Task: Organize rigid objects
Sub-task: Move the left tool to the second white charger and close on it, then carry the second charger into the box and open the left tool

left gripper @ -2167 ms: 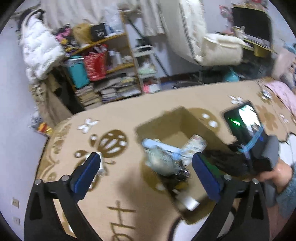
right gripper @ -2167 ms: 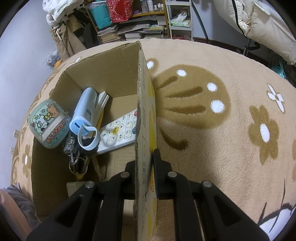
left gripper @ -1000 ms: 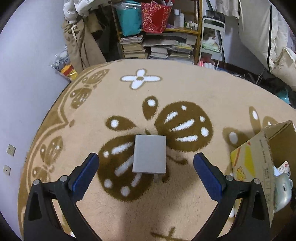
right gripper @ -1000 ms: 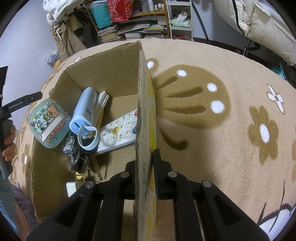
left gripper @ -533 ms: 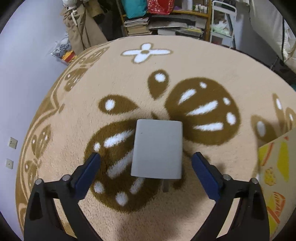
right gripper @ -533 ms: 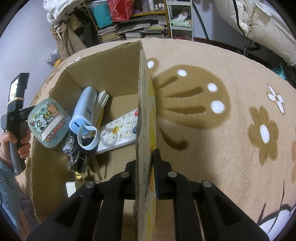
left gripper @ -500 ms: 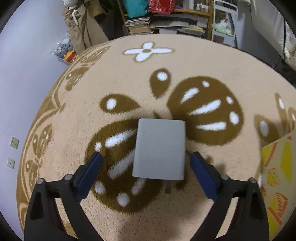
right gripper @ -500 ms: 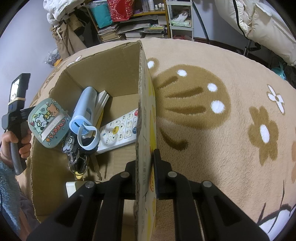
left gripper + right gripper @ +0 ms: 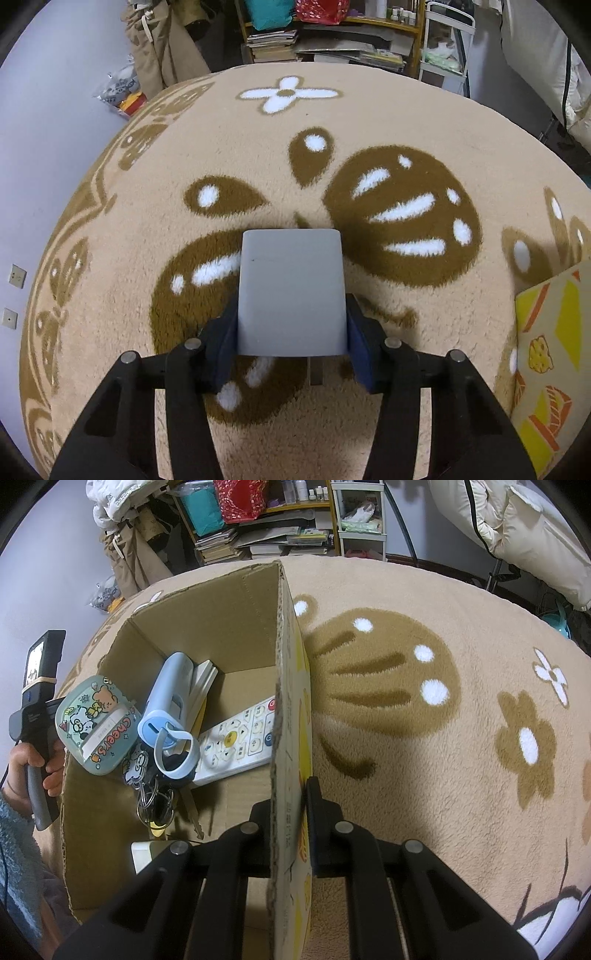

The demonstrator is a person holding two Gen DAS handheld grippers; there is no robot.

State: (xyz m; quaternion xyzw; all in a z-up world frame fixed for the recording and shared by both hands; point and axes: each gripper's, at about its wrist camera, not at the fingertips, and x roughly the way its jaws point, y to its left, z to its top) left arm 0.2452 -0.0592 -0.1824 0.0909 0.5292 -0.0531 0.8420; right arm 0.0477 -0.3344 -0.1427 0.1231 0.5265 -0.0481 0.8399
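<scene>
Left gripper (image 9: 291,328) is being clamped on the grey charger block (image 9: 291,291): both blue pads (image 9: 221,347) are being pressed flush to its side faces, and the block is being kept low on the patterned carpet (image 9: 369,129), over a brown motif. A metal prong (image 9: 316,371) is being shown under the near edge, so a plug-in adapter is being assumed.

Right gripper (image 9: 291,812) is being held pinched on the cardboard box (image 9: 221,627), one finger inside the near wall and one outside, so the box is being steadied.

Step being judged: pick-up of the last loose item visible; lift not yet done. Next move is being read as: block to be raised clear of the pile, carried right over the box rim seen at the frame edge, then released inside. Grip is being taken near the block's rear half, so tilt is being flagged as a risk.

Box contents, largest first, are being noted: white remote control (image 9: 240,738), pale blue bottle (image 9: 166,705) with loop cap, green cartoon case (image 9: 98,725), key bunch (image 9: 155,805).

Writing: "Cheers" is being read in red letters on the cartoon case; the remote's button legends are too small to be read. Orange and yellow food graphics are being shown on the box outside, with no legible text.
</scene>
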